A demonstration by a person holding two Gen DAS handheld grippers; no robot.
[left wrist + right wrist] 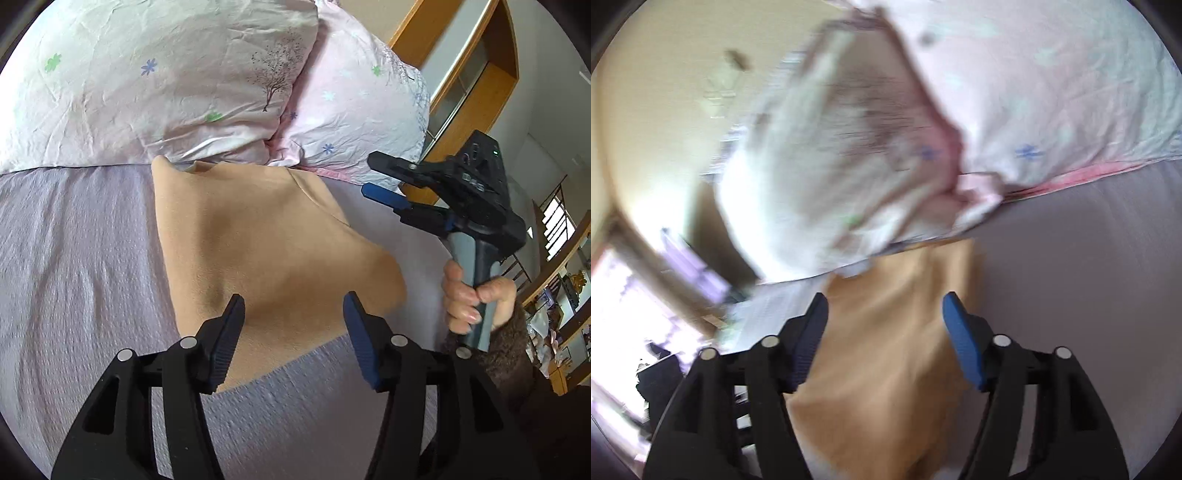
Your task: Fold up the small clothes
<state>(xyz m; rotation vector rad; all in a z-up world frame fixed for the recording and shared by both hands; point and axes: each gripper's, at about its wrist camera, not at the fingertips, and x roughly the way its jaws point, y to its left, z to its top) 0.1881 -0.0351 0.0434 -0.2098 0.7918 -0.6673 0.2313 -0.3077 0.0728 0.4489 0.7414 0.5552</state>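
A tan, peach-coloured small garment (258, 236) lies flat on the lilac bed sheet (74, 258), its far end touching the pillows. My left gripper (293, 321) is open and empty, hovering over the garment's near edge. My right gripper (380, 177) shows in the left wrist view at the right, held by a hand, open, above the garment's far right corner. In the blurred right wrist view the right gripper (884, 317) is open with the garment (886, 350) running between and below its blue fingers (960, 339); I cannot tell if they touch it.
Two pink flower-print pillows (166, 81) (354, 110) lie at the head of the bed just beyond the garment. A wooden headboard or frame (480, 122) and shelves stand at the right. The sheet stretches left of the garment.
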